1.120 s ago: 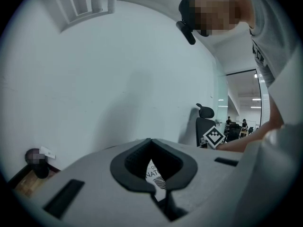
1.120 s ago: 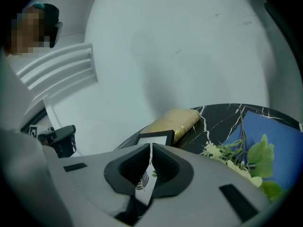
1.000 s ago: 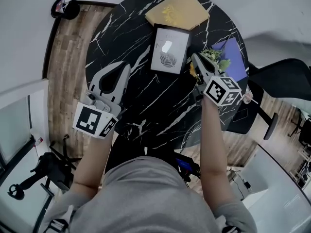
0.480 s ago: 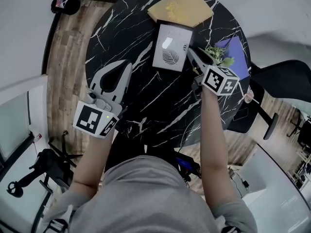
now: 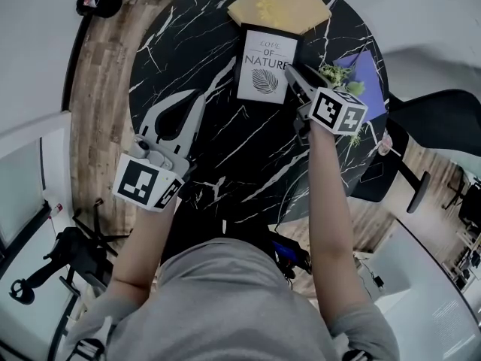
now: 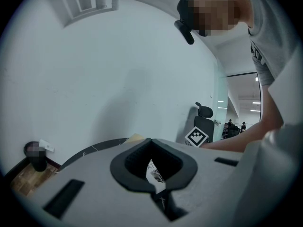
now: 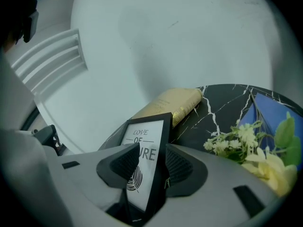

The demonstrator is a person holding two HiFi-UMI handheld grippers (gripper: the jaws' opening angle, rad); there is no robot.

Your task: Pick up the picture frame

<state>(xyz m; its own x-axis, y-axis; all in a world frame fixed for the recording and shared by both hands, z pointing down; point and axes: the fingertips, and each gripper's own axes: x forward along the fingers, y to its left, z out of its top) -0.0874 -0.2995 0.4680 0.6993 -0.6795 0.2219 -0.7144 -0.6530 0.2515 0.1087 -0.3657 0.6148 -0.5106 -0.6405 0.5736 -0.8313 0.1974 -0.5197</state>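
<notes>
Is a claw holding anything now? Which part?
Nothing is held yet. The right claw has just been opening, and one edge of the picture frame stands between its jaws, ungripped. The left claw is shut, empty.

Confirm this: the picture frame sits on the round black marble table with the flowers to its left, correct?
No: the head view shows the flowers right of the picture frame, not left. It does sit on the round black marble table.

Upper centre, I see a tan packet (image 5: 279, 4) on the black marble table (image 5: 225, 149); flowers (image 5: 334, 77) and a blue sheet (image 5: 368, 70) sit right.
</notes>
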